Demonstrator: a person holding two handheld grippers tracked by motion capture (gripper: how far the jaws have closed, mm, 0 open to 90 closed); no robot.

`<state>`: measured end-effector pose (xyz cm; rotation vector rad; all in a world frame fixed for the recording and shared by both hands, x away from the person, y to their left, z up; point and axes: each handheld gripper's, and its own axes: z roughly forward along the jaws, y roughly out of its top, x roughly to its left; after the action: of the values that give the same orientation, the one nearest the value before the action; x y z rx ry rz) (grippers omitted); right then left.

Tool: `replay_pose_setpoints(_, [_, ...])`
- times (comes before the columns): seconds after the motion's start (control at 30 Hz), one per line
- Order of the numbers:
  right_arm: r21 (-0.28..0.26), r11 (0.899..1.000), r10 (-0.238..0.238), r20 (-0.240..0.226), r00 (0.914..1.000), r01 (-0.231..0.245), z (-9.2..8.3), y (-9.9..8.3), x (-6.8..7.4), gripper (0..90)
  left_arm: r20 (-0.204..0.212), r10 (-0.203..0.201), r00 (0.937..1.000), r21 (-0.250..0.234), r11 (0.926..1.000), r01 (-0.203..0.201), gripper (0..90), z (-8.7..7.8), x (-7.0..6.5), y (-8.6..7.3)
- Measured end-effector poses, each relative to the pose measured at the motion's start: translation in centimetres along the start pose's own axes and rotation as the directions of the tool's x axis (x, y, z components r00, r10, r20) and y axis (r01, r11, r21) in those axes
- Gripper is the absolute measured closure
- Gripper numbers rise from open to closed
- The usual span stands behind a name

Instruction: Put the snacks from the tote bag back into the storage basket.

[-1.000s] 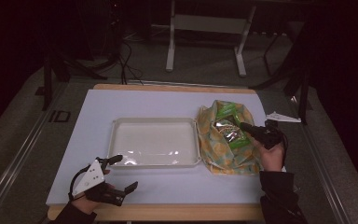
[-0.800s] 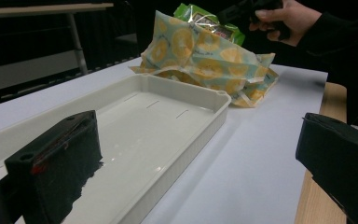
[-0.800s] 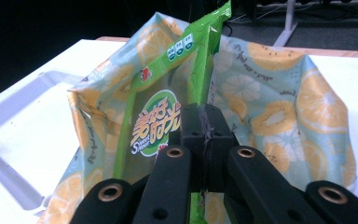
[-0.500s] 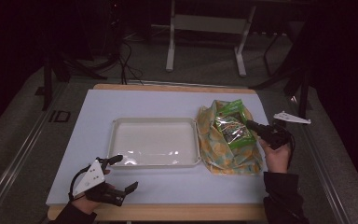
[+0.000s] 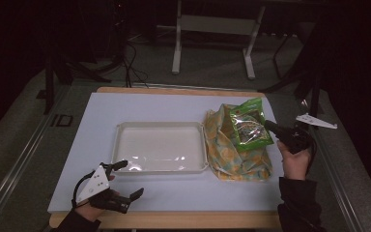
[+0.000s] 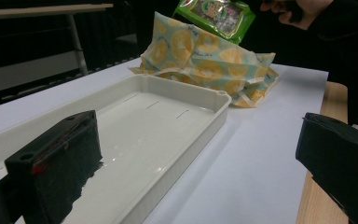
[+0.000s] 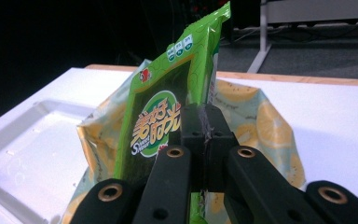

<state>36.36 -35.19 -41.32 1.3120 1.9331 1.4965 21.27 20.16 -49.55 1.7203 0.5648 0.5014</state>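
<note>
The right gripper [image 5: 272, 127], fingers clamped on the upright packet [image 5: 249, 123], stood right of the tray [image 5: 160, 126]; the left gripper [image 5: 128, 180], fingers wide, lay near the tray's front-left corner.

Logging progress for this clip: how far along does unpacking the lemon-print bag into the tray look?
Done: the right claw is shut on the green snack packet, which it holds above the lemon-print bag. In hand: the packet hangs in the air, not yet over the white tray. Left: the tray holds nothing, so placing the packet there probably comes next. The left claw rests open near the table's front edge.
</note>
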Motion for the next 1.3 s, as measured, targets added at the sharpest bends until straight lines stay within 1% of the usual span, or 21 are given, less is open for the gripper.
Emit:
replay_pose_setpoints(0.13, [-0.025, 1.000, 0.004, 0.022, 0.9997, -0.004, -0.8, 0.6, 0.3, 89.9, -0.004, 0.003, 1.0000, -0.001, 1.0000, -0.003, 0.5, -0.1, 0.0, 0.0])
replay_pose_setpoints(0.27, [-0.053, 0.999, 0.009, 0.034, 0.9994, -0.007, -1.6, 1.3, 0.9, 89.8, -0.005, 0.003, 1.0000, -0.004, 1.0000, -0.003, 0.5, 0.0, 0.0, 0.0])
replay_pose_setpoints(0.37, [-0.065, 0.998, 0.012, 0.039, 0.9992, -0.009, -1.9, 1.9, 1.4, 89.8, -0.005, 0.006, 1.0000, -0.003, 1.0000, -0.006, 0.5, 0.0, 0.0, 0.0])
replay_pose_setpoints(0.43, [-0.073, 0.997, 0.026, 0.034, 0.9991, -0.024, -2.1, 2.3, 1.6, 89.8, -0.005, 0.010, 0.9999, -0.004, 0.9999, -0.010, 0.5, -0.1, -0.1, 0.0])
replay_pose_setpoints(0.57, [-0.097, 0.995, 0.022, 0.036, 0.9991, -0.018, -2.2, 2.9, 2.2, 89.8, -0.006, 0.007, 1.0000, -0.004, 1.0000, -0.007, 0.5, 0.0, 0.0, 0.0])
replay_pose_setpoints(0.63, [-0.097, 0.995, 0.012, 0.026, 0.9996, -0.009, -2.0, 3.3, 2.5, 89.8, -0.004, 0.009, 1.0000, -0.003, 1.0000, -0.009, 0.5, 0.0, 0.0, 0.0])
replay_pose_setpoints(0.77, [-0.105, 0.994, 0.006, 0.011, 0.9999, -0.005, -1.3, 3.9, 3.4, 89.8, -0.003, 0.009, 1.0000, -0.002, 1.0000, -0.009, 0.5, 0.0, 0.0, 0.0])
replay_pose_setpoints(0.9, [-0.107, 0.994, -0.006, -0.016, 0.9999, 0.004, -0.3, 4.5, 4.6, 89.8, -0.002, 0.008, 1.0000, -0.004, 1.0000, -0.008, 0.5, 0.0, 0.0, 0.0])
replay_pose_setpoints(1.13, [-0.110, 0.994, 0.005, -0.058, 0.9983, -0.011, 1.4, 5.0, 6.4, 89.9, -0.001, 0.007, 1.0000, -0.005, 1.0000, -0.008, 0.5, -0.1, 0.0, 0.0])
replay_pose_setpoints(1.23, [-0.110, 0.994, 0.018, -0.074, 0.9971, -0.026, 2.3, 5.0, 7.4, 89.9, 0.000, 0.007, 1.0000, -0.004, 1.0000, -0.007, 0.5, -0.1, 0.0, 0.0])
replay_pose_setpoints(1.3, [-0.107, 0.994, 0.016, -0.077, 0.9969, -0.024, 2.9, 4.8, 8.1, 89.8, 0.001, 0.007, 1.0000, -0.004, 1.0000, -0.007, 0.5, -0.1, 0.0, 0.0])
